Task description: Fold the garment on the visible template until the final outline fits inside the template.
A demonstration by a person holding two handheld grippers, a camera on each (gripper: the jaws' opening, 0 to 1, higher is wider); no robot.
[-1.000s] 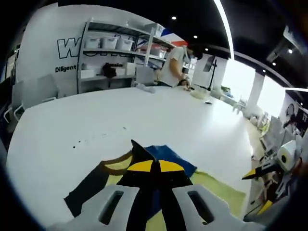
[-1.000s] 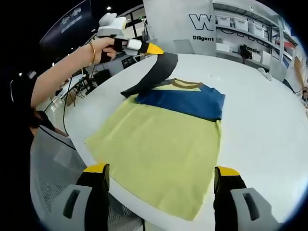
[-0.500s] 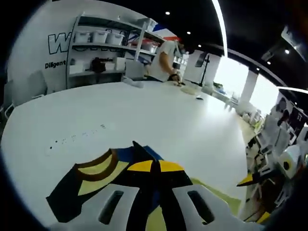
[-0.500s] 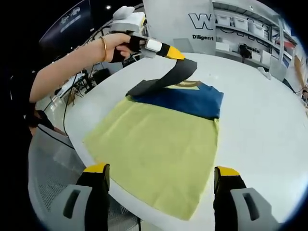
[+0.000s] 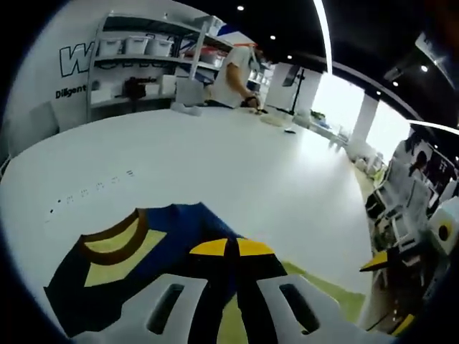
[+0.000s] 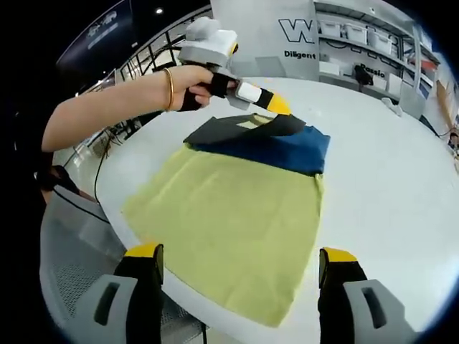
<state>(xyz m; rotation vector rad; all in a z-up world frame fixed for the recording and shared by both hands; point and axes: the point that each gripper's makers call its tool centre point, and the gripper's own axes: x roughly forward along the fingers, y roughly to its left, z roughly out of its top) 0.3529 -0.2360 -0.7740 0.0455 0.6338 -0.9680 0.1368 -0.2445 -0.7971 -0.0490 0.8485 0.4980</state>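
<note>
Garment (image 6: 237, 215) near hem hidden past table (image 6: 401, 193) edge.

My left claw (image 6: 281, 109) shows yellow tips on a black and white body, pinching a dark grey sleeve (image 6: 283, 125). Just beyond my right claw (image 6: 240, 269), whose tips are yellow too, I see the garment (image 6: 237, 215): yellow-green body, navy chest band, brown-trimmed collar (image 5: 115, 240). The tabletop (image 6: 387, 179) is plain white.

Lab – shelves (image 5: 136, 64) w/ bins
</note>
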